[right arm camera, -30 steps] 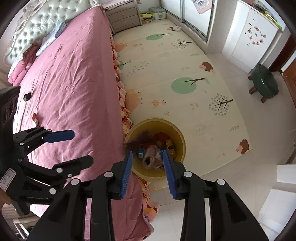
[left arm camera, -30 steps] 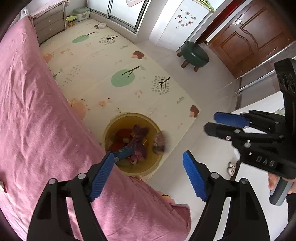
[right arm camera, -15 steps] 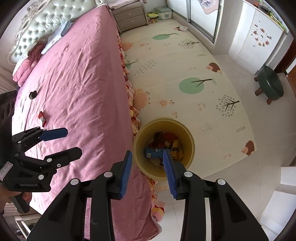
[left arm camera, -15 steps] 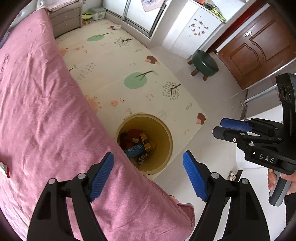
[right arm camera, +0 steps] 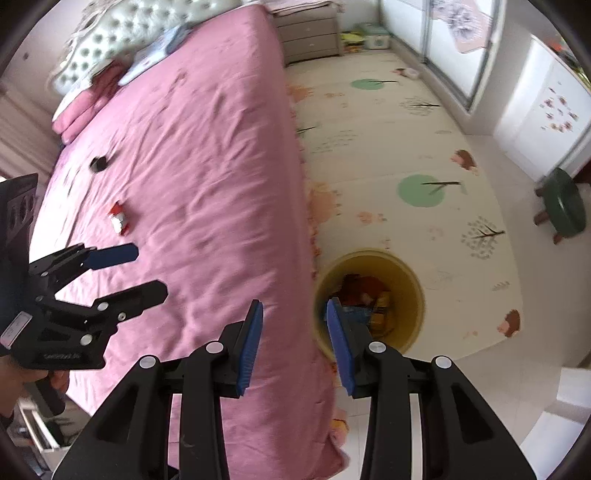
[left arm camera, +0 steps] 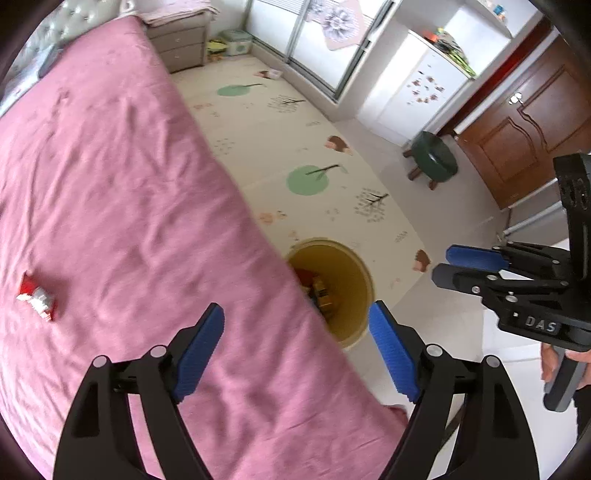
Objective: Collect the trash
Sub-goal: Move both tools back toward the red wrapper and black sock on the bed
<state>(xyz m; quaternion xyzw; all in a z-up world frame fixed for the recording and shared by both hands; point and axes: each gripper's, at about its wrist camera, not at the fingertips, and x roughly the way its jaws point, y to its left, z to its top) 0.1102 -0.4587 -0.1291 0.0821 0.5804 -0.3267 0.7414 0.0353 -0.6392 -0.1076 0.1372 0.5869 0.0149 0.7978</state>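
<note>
Step in hand, as I judge it: between drops, seeking more trash. My left gripper is spread wide and empty; my right gripper is parted, empty. Next target: the crumpled red-and-white wrapper, lying on the pink bedspread, well apart from the round yellow plastic bin on the floor.

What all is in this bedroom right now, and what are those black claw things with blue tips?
Bed: one, pink cover, left side.
Wrapper: one, red and white, on the bed.
Small object: one, black, on the bed; too blurred to identify.
Bin: one, yellow, on the floor beside the bed, with trash inside.
Play mat: one, cream with trees and hedgehogs, on the floor.
Stool: one, dark green, near the door.
Door: one, brown wood.
Nightstand: one, grey-brown, beside the bed.
Left gripper: hand-held, open, empty.
Right gripper: hand-held, open, empty.
</note>
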